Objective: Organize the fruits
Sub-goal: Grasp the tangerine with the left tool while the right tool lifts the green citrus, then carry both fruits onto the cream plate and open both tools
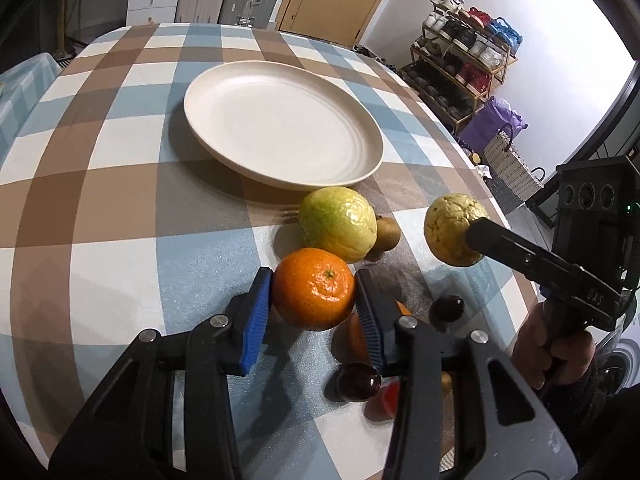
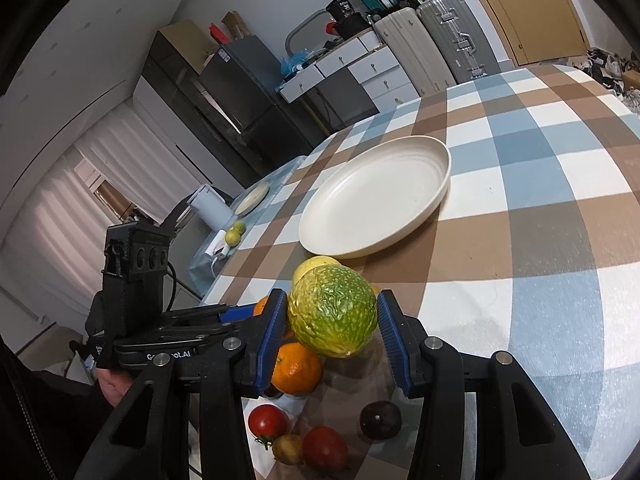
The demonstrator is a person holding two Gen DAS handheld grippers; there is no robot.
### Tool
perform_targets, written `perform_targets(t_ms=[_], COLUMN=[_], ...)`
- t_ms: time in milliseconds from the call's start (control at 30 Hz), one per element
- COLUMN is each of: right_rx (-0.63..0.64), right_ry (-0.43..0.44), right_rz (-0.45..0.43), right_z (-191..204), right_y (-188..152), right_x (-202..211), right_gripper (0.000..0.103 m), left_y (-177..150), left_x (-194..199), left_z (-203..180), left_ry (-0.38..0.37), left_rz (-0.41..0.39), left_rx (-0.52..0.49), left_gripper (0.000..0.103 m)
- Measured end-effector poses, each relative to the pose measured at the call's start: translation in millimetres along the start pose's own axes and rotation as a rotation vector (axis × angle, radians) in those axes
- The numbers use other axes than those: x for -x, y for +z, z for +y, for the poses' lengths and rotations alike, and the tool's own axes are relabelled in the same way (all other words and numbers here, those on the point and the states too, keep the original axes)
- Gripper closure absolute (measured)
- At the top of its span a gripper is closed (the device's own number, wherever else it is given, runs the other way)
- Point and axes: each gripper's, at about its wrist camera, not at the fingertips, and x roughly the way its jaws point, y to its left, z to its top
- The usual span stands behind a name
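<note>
Your left gripper (image 1: pixel 314 300) has its fingers (image 1: pixel 256 308) clamped on an orange mandarin (image 1: pixel 314 288), held just above the checked tabletop (image 1: pixel 100 208). Behind it sits the empty white plate (image 1: pixel 280 128). To the right, your right gripper (image 2: pixel 334 332) pinches a wrinkled green-yellow fruit (image 2: pixel 332 312) between its fingers (image 2: pixel 272 332), lifted off the tabletop.
</note>
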Motion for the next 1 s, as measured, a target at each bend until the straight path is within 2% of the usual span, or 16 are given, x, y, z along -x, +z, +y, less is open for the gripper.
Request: perform_targets(t_ms=[200,433,700,867,1000], right_rx=[0.0,0.019,0.066,0.07,0.066], right_ry=[0.016,0.03,0.037,0.044,0.037], right_rz=[-0.003,-0.013,-0.038,-0.047,-0.049], right_z=[1,4,9,3,-8], right_y=[6,22,64,100,127], right_x=[-4,-6,-9,-18,-32], right_gripper=[0.056,0.056,0.056,0.056,0.056], left_y=[10,37,105,149,176], left_x=[14,28,39,29,7], left_z=[2,2,0,4,12], left_ry=[-0.006,-0.007,-0.026,-0.016,-0.021], left_rz=[-0.028,-0.072,-0.134,-0.132,-0.104], left_rx=[-0.013,-0.042,-0.075,-0.094,-0.086], left_gripper=[0.065,0.065,0.065,0.065,0.065])
